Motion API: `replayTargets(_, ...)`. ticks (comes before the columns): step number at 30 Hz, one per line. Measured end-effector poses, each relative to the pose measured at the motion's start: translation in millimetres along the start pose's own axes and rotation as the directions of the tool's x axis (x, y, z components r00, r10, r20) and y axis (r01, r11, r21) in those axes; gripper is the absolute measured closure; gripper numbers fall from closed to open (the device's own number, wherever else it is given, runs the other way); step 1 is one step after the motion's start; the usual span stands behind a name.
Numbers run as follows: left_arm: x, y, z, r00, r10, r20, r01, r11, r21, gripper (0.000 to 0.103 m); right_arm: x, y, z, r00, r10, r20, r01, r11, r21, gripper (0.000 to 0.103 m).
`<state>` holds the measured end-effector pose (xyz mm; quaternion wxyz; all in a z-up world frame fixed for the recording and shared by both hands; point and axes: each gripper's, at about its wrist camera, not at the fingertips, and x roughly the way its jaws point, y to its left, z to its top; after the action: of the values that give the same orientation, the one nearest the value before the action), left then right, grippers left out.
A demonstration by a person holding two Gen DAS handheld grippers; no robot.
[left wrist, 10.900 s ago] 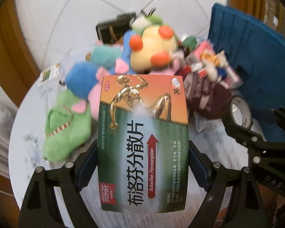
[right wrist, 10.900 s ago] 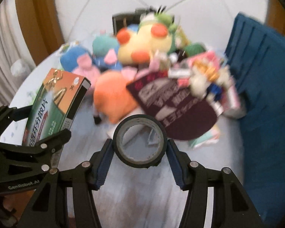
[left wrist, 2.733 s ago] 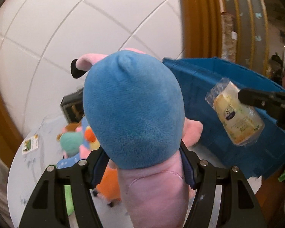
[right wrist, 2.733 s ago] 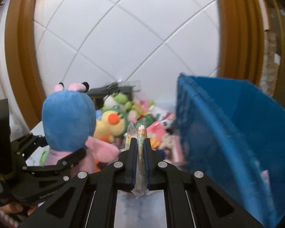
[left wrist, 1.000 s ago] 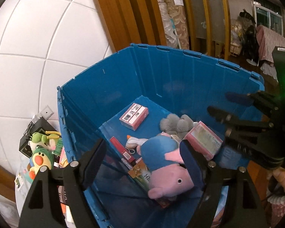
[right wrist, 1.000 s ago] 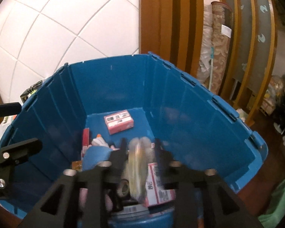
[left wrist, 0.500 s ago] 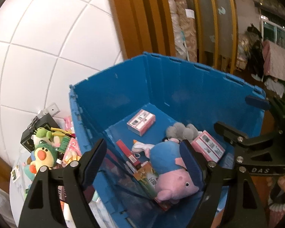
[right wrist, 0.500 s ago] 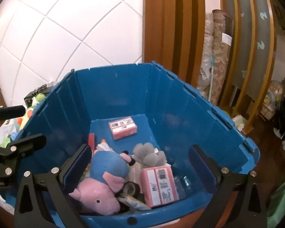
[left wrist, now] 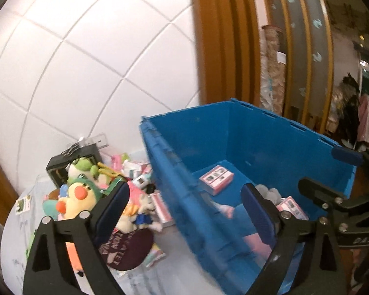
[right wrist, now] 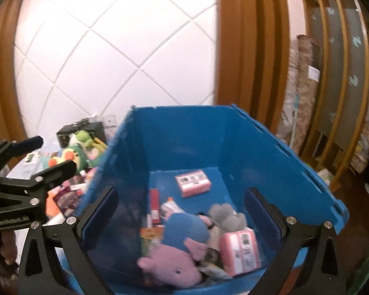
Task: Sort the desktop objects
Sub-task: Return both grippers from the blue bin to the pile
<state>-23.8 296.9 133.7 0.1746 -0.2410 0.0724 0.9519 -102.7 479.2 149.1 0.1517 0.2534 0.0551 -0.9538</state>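
Left wrist view showed both grippers, left gripper (left wrist: 184, 211) and right gripper (right wrist: 182, 211), with jaws spread and empty beside the blue bin (left wrist: 265, 132); next pick should target the yellow plush (left wrist: 80, 199) on the bench (left wrist: 14, 241), approached squarely.

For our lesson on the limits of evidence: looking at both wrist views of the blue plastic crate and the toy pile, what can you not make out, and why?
- Blue plastic crate: its near floor corner is hidden by the right claw frame, right wrist view.
- Pink cardboard box: label print is blurred, unreadable.
- Blue-and-pink plush pig: mostly hidden behind the crate wall, left wrist view.
- Yellow plush duck: lower body hidden by the left claw finger.
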Motion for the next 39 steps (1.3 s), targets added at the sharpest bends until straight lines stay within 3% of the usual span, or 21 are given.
replayTargets(5,-4.2,57.2,-14.4,0.999,0.048,-0.004,-0.048,0.998,-0.047,0.010,1.8,51.0,12.6,0.999,0.049,0.021,-0.048,0.998,-0.034,0.000)
replayTargets(14,1.5,175.2,-57.9,0.987,0.132,-0.092,-0.142,0.982,-0.123,0.010,19.7,147.5,25.4,0.995,0.099,0.021,-0.097,0.992,-0.074,0.000)
replayTargets(25,17.1,294.4,-130.9,0.946,0.215,-0.241,-0.257,0.953,-0.159,0.010,81.8,235.8,5.0,0.983,0.160,-0.091,-0.166,0.984,-0.061,0.000)
replayTargets(31,31.8,321.1,-158.1,0.937,0.184,-0.298,-0.244,0.953,-0.178,0.010,124.1,261.6,-16.6,0.973,0.157,-0.172,-0.165,0.986,-0.033,0.000)
replayTargets(39,82.2,306.6,-174.2,0.929,0.092,-0.358,-0.168,0.968,-0.186,0.010,171.9,257.8,-45.5,0.955,0.132,-0.264,-0.133,0.991,0.014,0.000)
